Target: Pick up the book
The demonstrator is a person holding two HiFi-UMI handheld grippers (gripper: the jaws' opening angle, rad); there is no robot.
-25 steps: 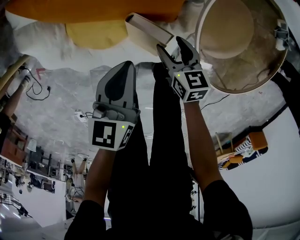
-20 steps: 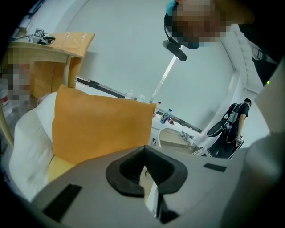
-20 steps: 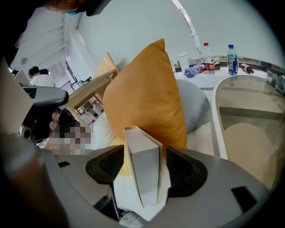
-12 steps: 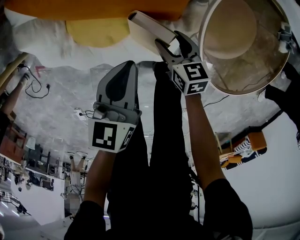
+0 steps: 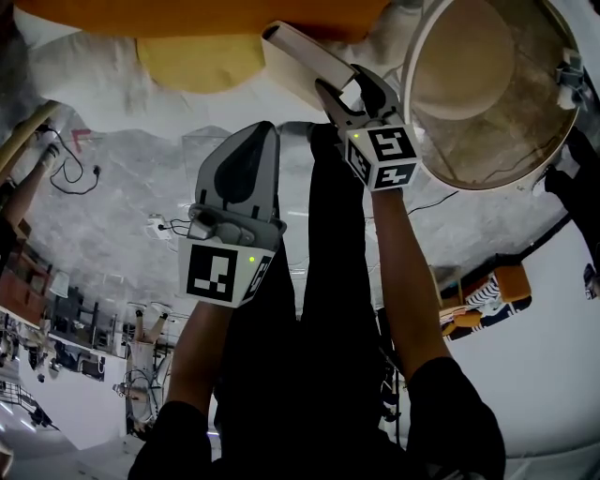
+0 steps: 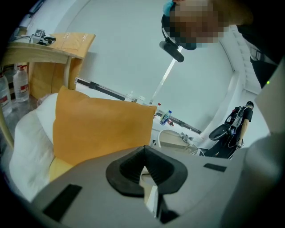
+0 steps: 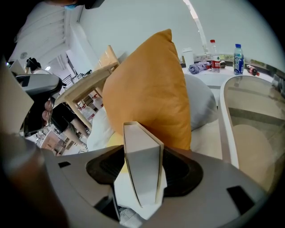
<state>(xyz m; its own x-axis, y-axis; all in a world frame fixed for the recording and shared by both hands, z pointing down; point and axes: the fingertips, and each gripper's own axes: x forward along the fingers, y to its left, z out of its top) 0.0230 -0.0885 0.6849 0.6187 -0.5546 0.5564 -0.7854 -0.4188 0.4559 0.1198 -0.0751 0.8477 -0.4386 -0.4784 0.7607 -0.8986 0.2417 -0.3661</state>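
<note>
A white book point(image 5: 302, 58) with a pale cover stands on edge between the jaws of my right gripper point(image 5: 349, 87), which is shut on its lower end. In the right gripper view the book point(image 7: 142, 160) rises upright from the right gripper point(image 7: 143, 173), spine edge toward the camera, in front of an orange cushion point(image 7: 151, 84). My left gripper point(image 5: 255, 141) hangs lower and to the left, apart from the book. Its jaws meet in the left gripper view with nothing held in the left gripper point(image 6: 144, 169).
An orange cushion point(image 5: 187, 17) and a yellow one point(image 5: 197, 64) lie on white bedding point(image 5: 103, 84). A round glass-topped table point(image 5: 487, 89) stands just right of the right gripper. Bottles point(image 7: 238, 58) stand on a far ledge. A wooden table point(image 6: 49, 44) stands at left.
My right gripper has carried the book a little farther up and to the right in the head view. The left gripper has barely shifted.
</note>
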